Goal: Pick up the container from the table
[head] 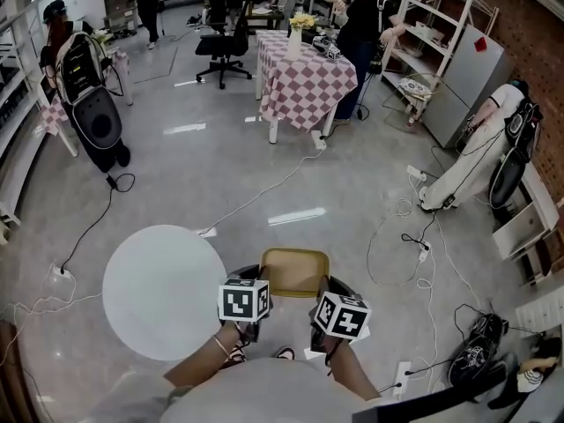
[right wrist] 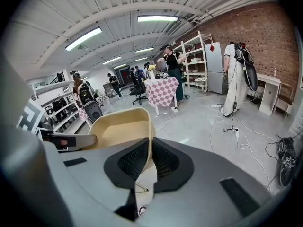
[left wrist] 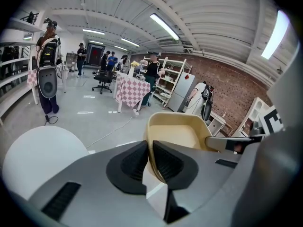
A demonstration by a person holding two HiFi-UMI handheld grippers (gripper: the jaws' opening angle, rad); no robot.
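Clamps the container (left wrist: 177, 131) with the left gripper (left wrist: 150, 156): jaws almost together, dark ribbed pads (left wrist: 130, 162) pressed on the thin left wall, one inside the rim and one outside. Does likewise at the opposite side with the right gripper (right wrist: 152, 157), clenched on the right wall, again with a pad on each face. From either gripper view, shows the other gripper's jaw reaching in at the far rim.

From the head view, finds both grippers side by side low in the picture, each topped by a marker cube (head: 244, 300), with bare forearms behind them. Holds a beige, shallow tub with rounded corners between the two, its open side up. Keeps it off the round white table (head: 163, 289), just beside that table's right edge and over the grey floor (head: 264, 148); touching nothing but the four pads, as far as can be made out.

Further out: white cables (head: 264, 192) trailing across the floor. Beyond those, a table under a pink-and-white checked cloth (head: 304, 82), with a person in dark clothes (head: 361, 25) standing at its right. Left of that table, a black office chair (head: 222, 47). Along the right side, white shelves (head: 441, 25) against a brick wall (head: 529, 16).
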